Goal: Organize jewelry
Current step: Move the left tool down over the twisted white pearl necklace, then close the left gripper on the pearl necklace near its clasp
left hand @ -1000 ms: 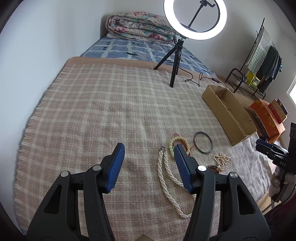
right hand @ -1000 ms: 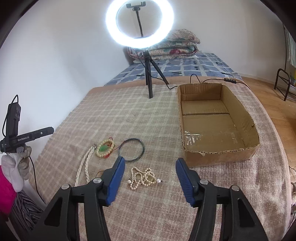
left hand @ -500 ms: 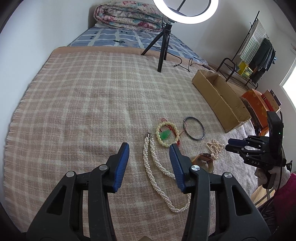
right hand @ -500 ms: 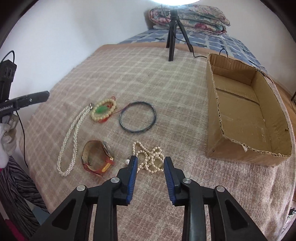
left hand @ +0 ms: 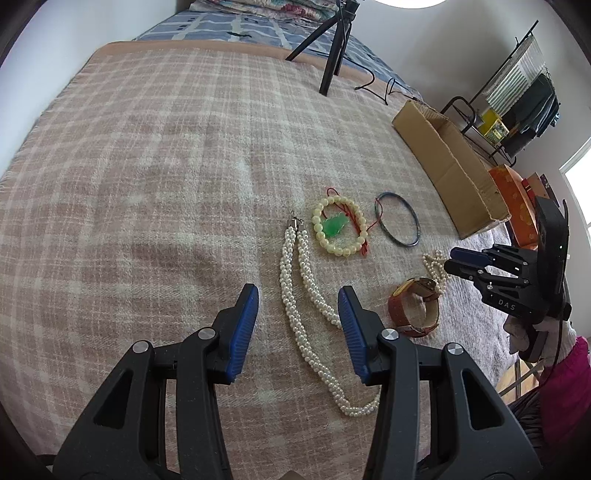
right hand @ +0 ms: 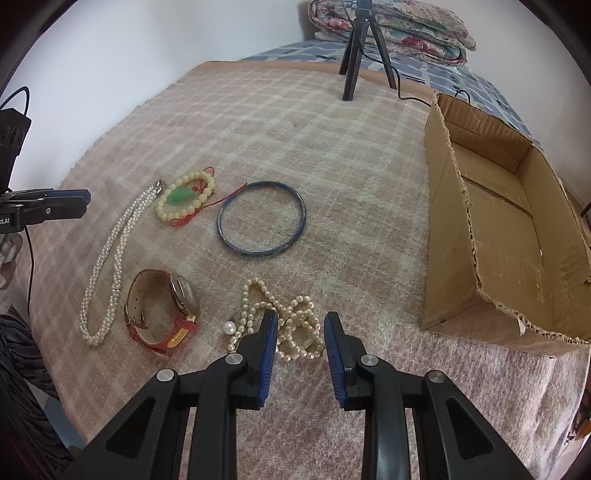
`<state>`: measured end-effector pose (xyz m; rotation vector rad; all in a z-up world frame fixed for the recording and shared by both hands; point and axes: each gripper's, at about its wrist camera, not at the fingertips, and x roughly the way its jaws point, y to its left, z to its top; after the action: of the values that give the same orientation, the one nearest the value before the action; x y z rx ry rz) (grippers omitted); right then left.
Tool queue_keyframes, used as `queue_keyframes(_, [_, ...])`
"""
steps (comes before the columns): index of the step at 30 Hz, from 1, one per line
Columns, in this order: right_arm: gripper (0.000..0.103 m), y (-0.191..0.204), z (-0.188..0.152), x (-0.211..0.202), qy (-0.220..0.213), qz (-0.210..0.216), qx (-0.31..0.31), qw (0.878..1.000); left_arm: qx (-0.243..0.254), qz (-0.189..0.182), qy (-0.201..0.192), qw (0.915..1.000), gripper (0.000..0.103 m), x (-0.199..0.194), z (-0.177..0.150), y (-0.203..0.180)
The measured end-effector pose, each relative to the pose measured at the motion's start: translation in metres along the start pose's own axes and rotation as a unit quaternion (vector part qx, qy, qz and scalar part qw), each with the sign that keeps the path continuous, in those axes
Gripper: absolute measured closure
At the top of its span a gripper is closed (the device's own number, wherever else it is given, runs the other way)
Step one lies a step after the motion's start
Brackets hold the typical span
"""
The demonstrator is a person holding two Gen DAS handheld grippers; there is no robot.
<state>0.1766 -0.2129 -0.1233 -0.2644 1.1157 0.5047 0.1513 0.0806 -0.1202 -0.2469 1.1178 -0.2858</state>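
Right gripper (right hand: 300, 332) fingers part open, empty, over tangled pearl string (right hand: 284, 325) on blanket (right hand: 332, 147). Left gripper (left hand: 297, 306) wide open, empty, over twisted pearl necklace (left hand: 295, 295). Risk: beads slip, snag blanket, miss box (right hand: 517, 229).

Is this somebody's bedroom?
Most likely a bedroom. A plaid blanket covers what looks like a bed, a folded quilt sits at the far end, and a clothes rack stands by the wall.

Bead bracelet (right hand: 185, 199) lay between long necklace (right hand: 110, 266) and bangle (right hand: 261, 218). Watch (right hand: 162, 312) sat beside heaped necklace (right hand: 284, 321). Box (right hand: 506, 229) stood far right, all on blanket (right hand: 295, 140).
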Motion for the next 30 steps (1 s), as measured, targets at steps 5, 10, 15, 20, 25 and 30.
queue_keyframes(5, [0.077, -0.003, 0.000, 0.002, 0.000, 0.002, 0.004, 1.000, -0.001, 0.000, 0.014, 0.9999, 0.064, 0.010, -0.002, 0.000])
queue_keyframes(10, [0.077, -0.007, 0.000, 0.003, 0.001, 0.002, 0.007, 1.000, 0.001, 0.001, 0.014, 0.9999, 0.064, 0.016, 0.004, -0.002])
queue_keyframes(15, [0.075, -0.003, 0.000, 0.007, 0.006, 0.001, -0.007, 1.000, 0.001, 0.004, 0.016, 0.9999, 0.064, 0.020, 0.008, -0.004])
queue_keyframes(20, [0.073, -0.003, -0.001, 0.006, 0.007, 0.003, -0.012, 1.000, 0.000, 0.009, 0.023, 0.9997, 0.064, 0.026, 0.007, -0.001])
queue_keyframes(25, [0.069, 0.000, -0.002, 0.008, 0.010, -0.005, -0.025, 1.000, 0.004, 0.014, 0.034, 0.9993, 0.071, 0.033, 0.006, -0.001])
queue_keyframes(30, [0.069, 0.000, 0.001, 0.010, 0.009, -0.007, -0.027, 1.000, 0.006, 0.020, 0.045, 0.9988, 0.071, 0.044, 0.003, 0.000])
